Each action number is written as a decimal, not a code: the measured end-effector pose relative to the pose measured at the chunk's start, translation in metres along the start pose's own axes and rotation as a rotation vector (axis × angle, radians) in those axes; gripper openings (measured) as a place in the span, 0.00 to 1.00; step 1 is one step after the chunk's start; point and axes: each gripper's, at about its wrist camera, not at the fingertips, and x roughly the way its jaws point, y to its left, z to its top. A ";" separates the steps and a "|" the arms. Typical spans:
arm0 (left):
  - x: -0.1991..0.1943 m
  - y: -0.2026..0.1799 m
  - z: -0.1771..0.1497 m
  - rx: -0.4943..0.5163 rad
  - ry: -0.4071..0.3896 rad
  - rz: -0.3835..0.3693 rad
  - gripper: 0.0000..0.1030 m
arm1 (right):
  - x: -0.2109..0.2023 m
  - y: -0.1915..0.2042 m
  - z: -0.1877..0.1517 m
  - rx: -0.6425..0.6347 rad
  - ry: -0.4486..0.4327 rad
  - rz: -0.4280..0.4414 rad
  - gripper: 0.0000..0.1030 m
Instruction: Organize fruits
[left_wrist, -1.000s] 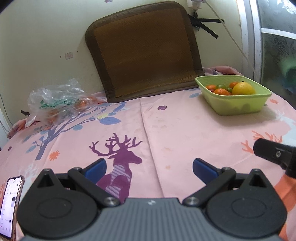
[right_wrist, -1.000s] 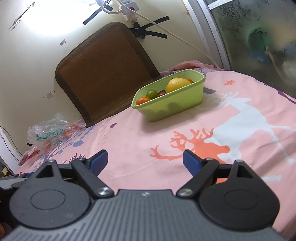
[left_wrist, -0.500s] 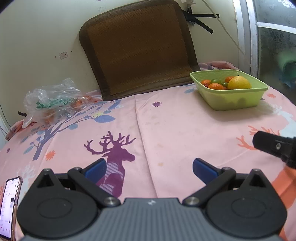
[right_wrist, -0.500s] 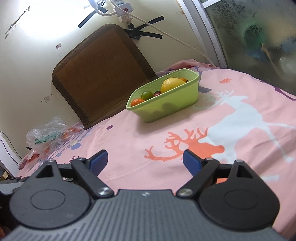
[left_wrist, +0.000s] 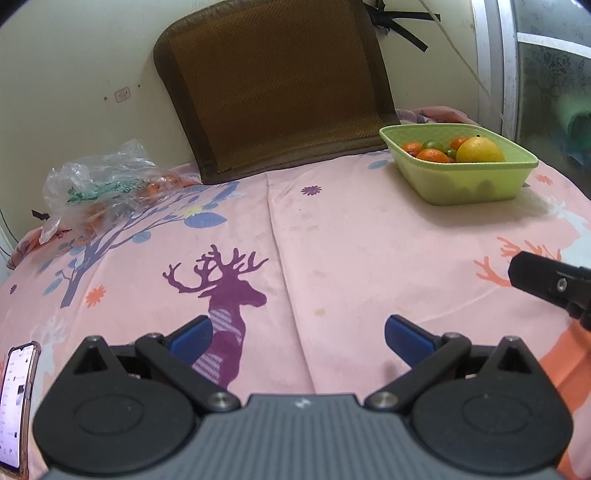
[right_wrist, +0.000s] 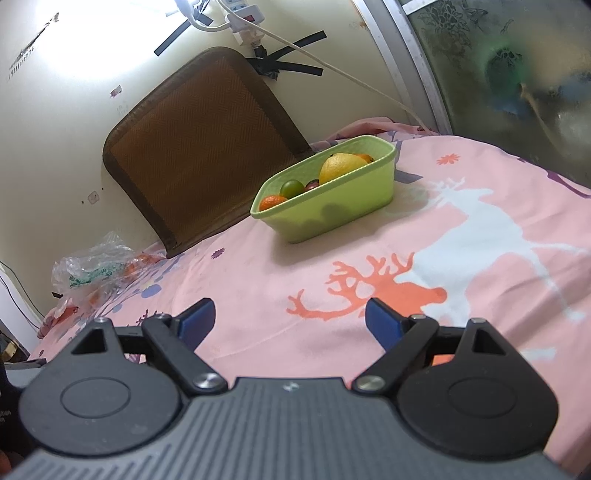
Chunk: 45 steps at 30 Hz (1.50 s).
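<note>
right wrist: fruit bowl (right_wrist: 332, 206) well beyond gaping tool (right_wrist: 290, 321).

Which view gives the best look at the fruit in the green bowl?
The left wrist view: it looks down into the green bowl at the fruit. In the right wrist view the near wall hides most of the fruit.
</note>
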 end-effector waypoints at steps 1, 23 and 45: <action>0.000 0.000 0.000 0.001 -0.001 0.000 1.00 | 0.000 0.000 0.000 0.000 0.001 0.000 0.88; -0.004 0.002 0.000 -0.010 -0.011 0.010 1.00 | -0.003 0.004 0.000 0.002 -0.027 0.000 0.93; -0.006 0.007 0.000 -0.045 -0.008 -0.016 1.00 | -0.003 0.005 -0.001 -0.001 -0.028 0.003 0.94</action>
